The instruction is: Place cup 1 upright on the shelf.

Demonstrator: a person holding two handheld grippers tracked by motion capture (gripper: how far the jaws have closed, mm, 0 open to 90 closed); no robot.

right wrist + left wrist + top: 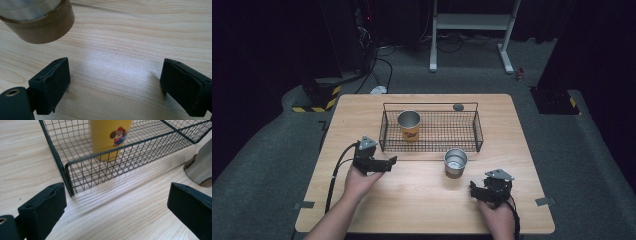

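A pale wooden tabletop (422,195) was seen from above, set on grey carpet. Toward its far half a black wire basket (431,146) was placed, and a yellow cup (409,125) with a cartoon dog printed on it was stood upright inside the basket's left part. A small dark round thing (458,107) was seen at the basket's far rim; what it was could not be told. A steel cup (455,162) with a brown base was stood upright on the bare wood just in front of the basket, right of its middle. The left tongs (393,160) were held near the basket's front left corner, pointed rightward; in the left gripper view their jaws were spread wide with nothing between them. The right tongs (472,187) were held near the steel cup, on its near right side, and in the right gripper view their jaws were likewise wide apart and empty over bare wood.
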